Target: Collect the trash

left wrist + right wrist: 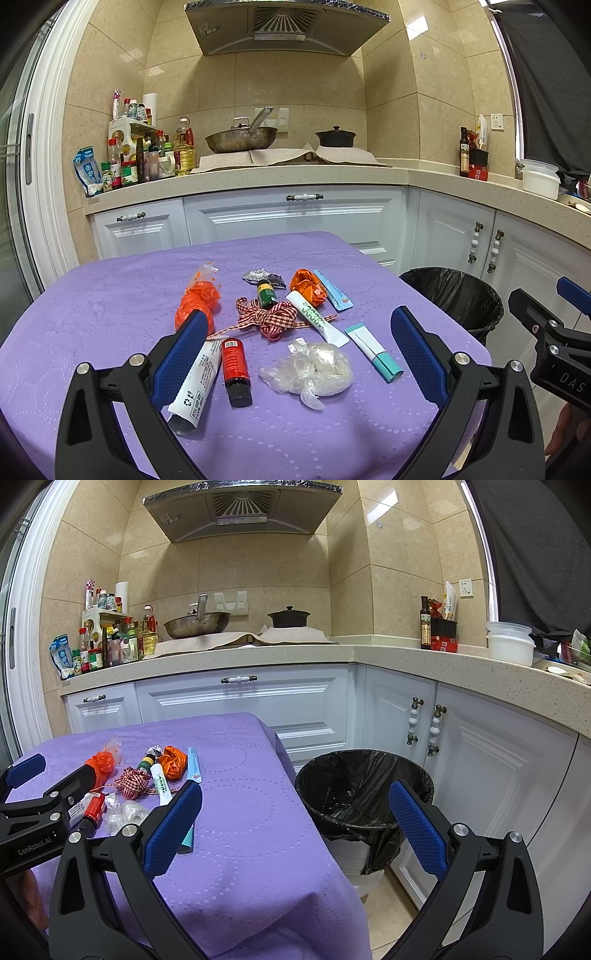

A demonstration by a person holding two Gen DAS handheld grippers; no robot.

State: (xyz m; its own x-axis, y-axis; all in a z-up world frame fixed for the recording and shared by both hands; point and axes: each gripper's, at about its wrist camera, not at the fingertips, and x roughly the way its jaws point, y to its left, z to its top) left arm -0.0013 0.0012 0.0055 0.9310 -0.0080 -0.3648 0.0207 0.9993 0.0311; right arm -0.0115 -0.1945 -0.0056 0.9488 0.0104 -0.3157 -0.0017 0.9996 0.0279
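Trash lies on the purple table (92,306): a clear crumpled plastic bag (314,369), a red bottle with black cap (235,365), a white tube (195,384), a teal-capped tube (373,350), a green-printed white tube (316,317), a checked ribbon (269,317), orange bags (199,302) and a small green bottle (266,293). My left gripper (295,354) is open above the near items, holding nothing. My right gripper (295,830) is open and empty, over the table's right edge beside the black-lined bin (364,790).
White kitchen cabinets (240,701) and a counter with a wok (240,138), a black pot (335,136) and condiment bottles (147,158) stand behind the table. The bin (450,295) sits on the floor right of the table.
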